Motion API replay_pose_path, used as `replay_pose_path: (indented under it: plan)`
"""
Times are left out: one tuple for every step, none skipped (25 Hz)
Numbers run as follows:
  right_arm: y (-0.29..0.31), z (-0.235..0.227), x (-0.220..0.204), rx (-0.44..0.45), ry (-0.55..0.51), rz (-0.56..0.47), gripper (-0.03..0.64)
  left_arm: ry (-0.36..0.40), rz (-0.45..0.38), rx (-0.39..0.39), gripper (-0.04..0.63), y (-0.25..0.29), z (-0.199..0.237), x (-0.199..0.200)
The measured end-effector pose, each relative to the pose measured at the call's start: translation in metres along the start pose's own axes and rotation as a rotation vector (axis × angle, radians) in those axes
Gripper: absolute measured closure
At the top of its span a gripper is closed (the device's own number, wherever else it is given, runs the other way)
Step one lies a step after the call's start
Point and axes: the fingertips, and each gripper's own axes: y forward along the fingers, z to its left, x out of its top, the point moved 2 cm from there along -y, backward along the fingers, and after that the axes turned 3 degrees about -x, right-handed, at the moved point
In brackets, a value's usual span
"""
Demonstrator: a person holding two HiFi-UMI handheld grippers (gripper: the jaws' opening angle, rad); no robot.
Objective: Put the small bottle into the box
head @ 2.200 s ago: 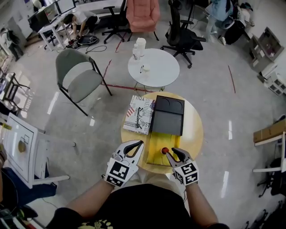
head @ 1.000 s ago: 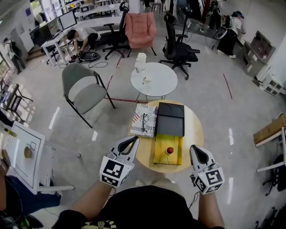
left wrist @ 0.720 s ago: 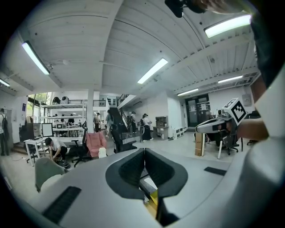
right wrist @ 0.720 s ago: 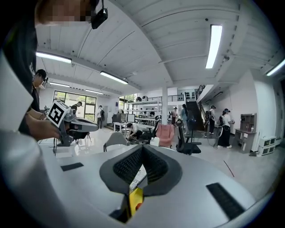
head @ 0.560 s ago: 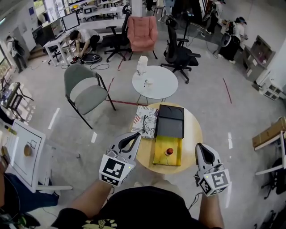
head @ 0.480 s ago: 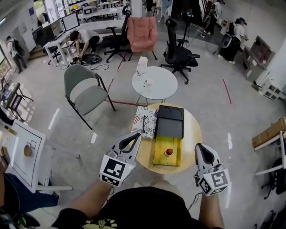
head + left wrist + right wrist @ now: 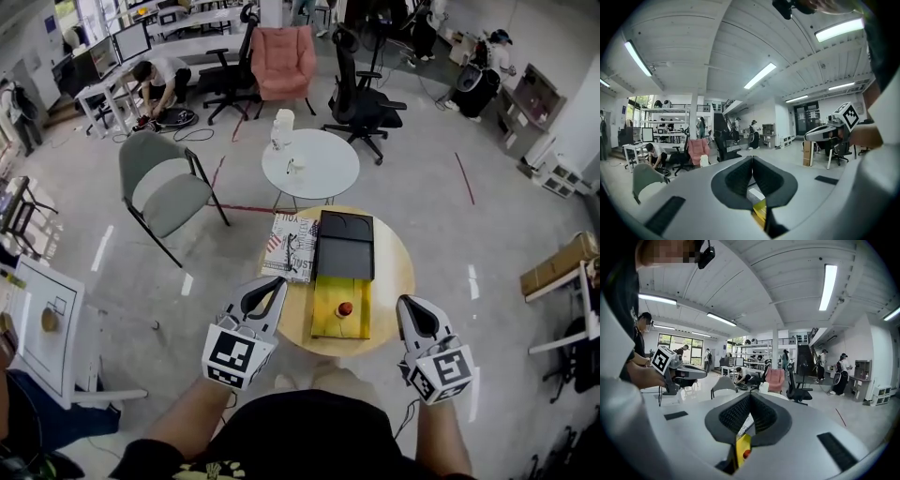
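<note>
right tool [image 7: 407, 303] has withdrawn, closed and empty, well right of the small bottle [image 7: 345, 308].

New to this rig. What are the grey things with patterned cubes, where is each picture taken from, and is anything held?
A person holds a two-jaw gripper in each hand; there is no robot. The head view looks down from their head at the left gripper and right gripper beside a round table. The other two pictures come from cameras riding on the grippers, looking along their jaws. Both are shut, holding nothing. On the table lie a printed book or box, a black case and a yellow box with the red-capped small bottle in it.
</note>
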Motion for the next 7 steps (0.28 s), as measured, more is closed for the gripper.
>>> replay_pose_path:
  plan:
    - [0.001,0.000,-0.001,0.004,-0.003,0.004,0.603,-0.004,0.004,-0.004,0.577,0.002,-0.002,-0.002]
    - [0.001,-0.001,-0.002,0.007,-0.006,0.008,0.603,-0.006,0.008,-0.005,0.577,0.004,-0.003,-0.003]
    - [0.002,-0.003,-0.003,0.010,-0.008,0.009,0.603,-0.007,0.010,-0.007,0.577,0.007,-0.005,-0.004]
    - [0.004,-0.006,-0.004,0.013,-0.008,0.009,0.603,-0.008,0.013,-0.008,0.577,0.011,-0.006,-0.005]
    - [0.005,-0.008,-0.005,0.016,-0.007,0.010,0.603,-0.010,0.015,-0.008,0.577,0.014,-0.008,-0.005]
    - [0.006,-0.011,-0.007,0.019,-0.007,0.011,0.603,-0.011,0.018,-0.008,0.577,0.018,-0.010,-0.006]
    - [0.007,-0.013,-0.009,0.023,-0.006,0.012,0.603,-0.013,0.021,-0.008,0.577,0.022,-0.012,-0.007]
